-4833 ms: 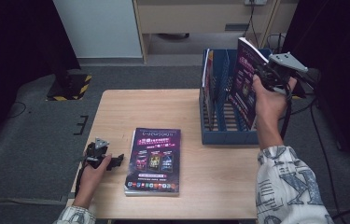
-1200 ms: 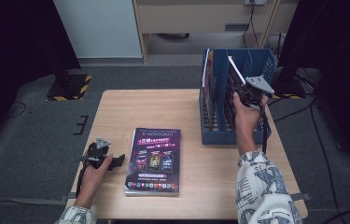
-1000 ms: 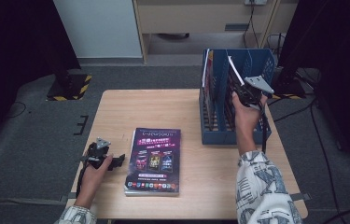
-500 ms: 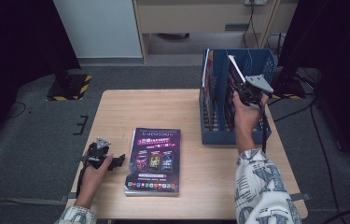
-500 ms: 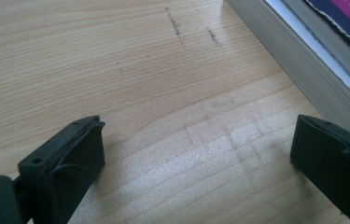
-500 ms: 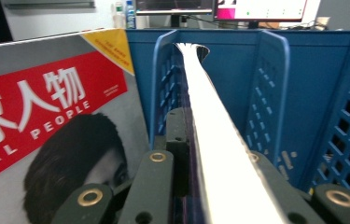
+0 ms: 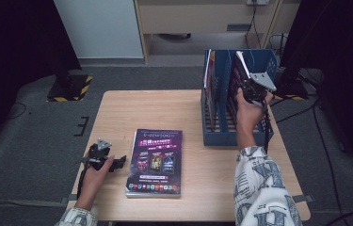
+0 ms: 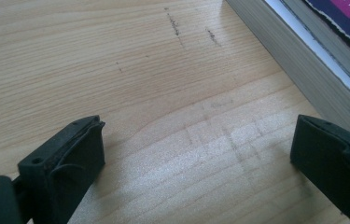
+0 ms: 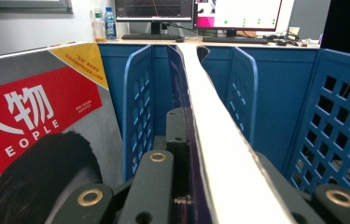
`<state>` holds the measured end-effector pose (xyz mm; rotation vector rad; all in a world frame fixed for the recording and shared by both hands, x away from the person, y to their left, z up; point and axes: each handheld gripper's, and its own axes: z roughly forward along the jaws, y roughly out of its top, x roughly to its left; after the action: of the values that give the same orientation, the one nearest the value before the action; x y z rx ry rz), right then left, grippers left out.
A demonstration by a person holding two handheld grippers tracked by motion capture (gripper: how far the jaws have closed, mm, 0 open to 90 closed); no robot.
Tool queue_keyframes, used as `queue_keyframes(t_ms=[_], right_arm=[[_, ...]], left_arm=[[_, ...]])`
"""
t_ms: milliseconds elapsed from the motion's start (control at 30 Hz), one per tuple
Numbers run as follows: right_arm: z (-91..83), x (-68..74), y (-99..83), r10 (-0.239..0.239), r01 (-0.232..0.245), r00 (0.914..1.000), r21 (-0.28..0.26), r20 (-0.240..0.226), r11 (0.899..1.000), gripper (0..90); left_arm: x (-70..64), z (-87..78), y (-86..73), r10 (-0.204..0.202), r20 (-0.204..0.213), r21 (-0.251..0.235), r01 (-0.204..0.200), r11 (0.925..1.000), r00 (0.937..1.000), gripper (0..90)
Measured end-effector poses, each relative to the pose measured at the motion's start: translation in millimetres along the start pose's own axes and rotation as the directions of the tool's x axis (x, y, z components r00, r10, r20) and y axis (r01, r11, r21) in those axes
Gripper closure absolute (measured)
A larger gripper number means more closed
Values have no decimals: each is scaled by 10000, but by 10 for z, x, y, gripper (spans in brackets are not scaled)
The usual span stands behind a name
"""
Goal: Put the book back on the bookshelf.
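Magazine (image 9: 219, 154) is clamped edge-on by the right gripper (image 7: 255, 89) inside the blue rack (image 7: 221, 136), its long axis leaning toward the rack's far wall. The left gripper (image 7: 102, 157) is rested spread, empty, beside the book (image 7: 156, 162), well apart from the rack.

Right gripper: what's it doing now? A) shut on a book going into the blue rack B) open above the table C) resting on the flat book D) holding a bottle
A: the right gripper is clamped on the edge of a book standing between the dividers of the blue rack, while the flat book lies on the table beside the open left gripper.
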<state>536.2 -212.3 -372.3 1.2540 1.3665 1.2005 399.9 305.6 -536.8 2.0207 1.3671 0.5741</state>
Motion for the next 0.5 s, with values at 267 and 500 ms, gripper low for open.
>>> queue_keyframes(t_ms=[267,500], right_arm=[[62,31,-38,-57,57,9999,-9,134,10000,827],[118,80,-64,-374,369,9990,163,256,9992,827]], left_arm=[[-1,1,1,20,12,2,-20,10000,10000,20],[-2,2,2,28,20,0,-28,10000,10000,20]])
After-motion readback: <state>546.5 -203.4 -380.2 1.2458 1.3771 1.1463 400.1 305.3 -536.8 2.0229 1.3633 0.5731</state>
